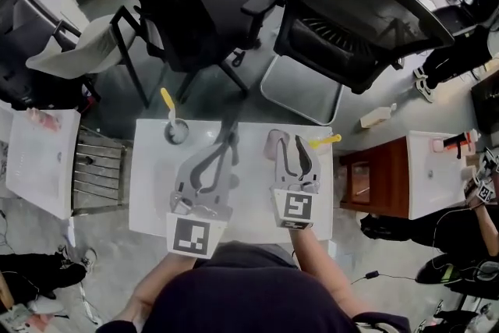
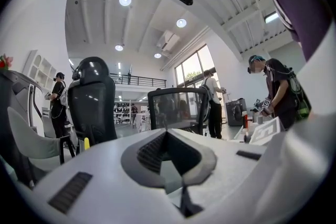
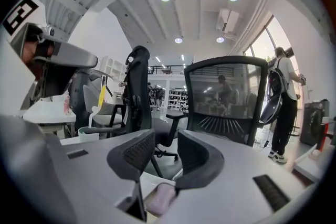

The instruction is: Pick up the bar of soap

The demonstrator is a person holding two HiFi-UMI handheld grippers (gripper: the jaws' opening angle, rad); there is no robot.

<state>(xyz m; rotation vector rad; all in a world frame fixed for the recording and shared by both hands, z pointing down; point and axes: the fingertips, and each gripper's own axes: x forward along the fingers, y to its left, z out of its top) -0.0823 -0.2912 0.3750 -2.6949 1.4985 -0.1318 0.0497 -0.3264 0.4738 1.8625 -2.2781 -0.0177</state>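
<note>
Closest to the head camera I see two marker cubes, printed with black-and-white squares only, no readable words. Left gripper reaches out over the white table, its jaws pressed together at the tips with nothing between them. Bare tabletop lies open to its left, up to the edge. Near the far edge a small cup holds an upright yellow-handled brush. Right gripper has its jaws spread, and the pink bar of soap lies low between them, not pinched. A yellow-handled tool lies by the right edge. Office chairs crowd the far side.
</note>
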